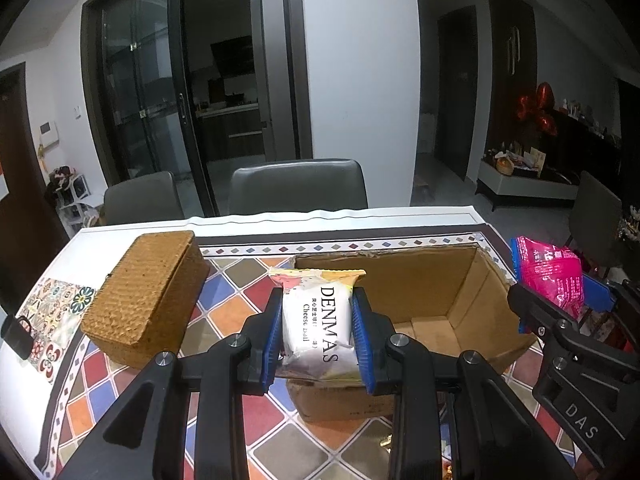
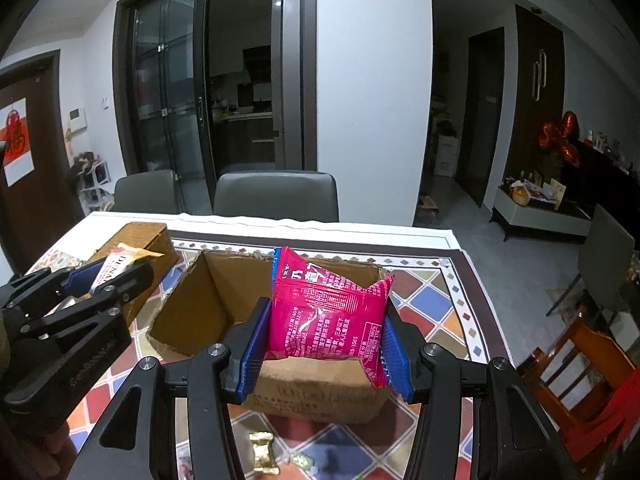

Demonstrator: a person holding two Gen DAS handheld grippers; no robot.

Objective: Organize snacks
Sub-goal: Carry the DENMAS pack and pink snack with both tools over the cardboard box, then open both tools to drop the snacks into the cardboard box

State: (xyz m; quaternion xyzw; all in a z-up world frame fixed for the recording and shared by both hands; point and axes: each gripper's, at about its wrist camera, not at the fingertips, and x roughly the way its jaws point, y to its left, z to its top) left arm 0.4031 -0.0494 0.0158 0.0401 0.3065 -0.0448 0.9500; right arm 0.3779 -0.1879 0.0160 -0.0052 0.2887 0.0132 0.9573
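While snack packets are clamped by both grippers — the left gripper (image 1: 318,334) on a white packet (image 1: 316,320), the right gripper (image 2: 326,340) on a pink packet (image 2: 328,316) — an open cardboard box (image 2: 200,300) and a woven basket (image 1: 148,292) are borne by a tablecloth (image 1: 240,296) of coloured diamonds, with grey chairs (image 1: 298,188) set behind.

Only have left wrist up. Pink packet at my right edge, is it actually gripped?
Observer: Yes. The right gripper is shut on the pink packet, blue pads pressing both its sides.
Operator: Where does it sit relative to the box?
Observer: It hangs above the near wall of the cardboard box, not yet inside.
Operator: Anything on the table in front of the box that I'm missing?
Observer: A gold-wrapped candy lies on the tablecloth near the right gripper's base, with a small green wrapper beside it.
Operator: And my white packet?
Observer: The right wrist view shows it side-on in the left gripper, left of the box, in front of the wicker box.
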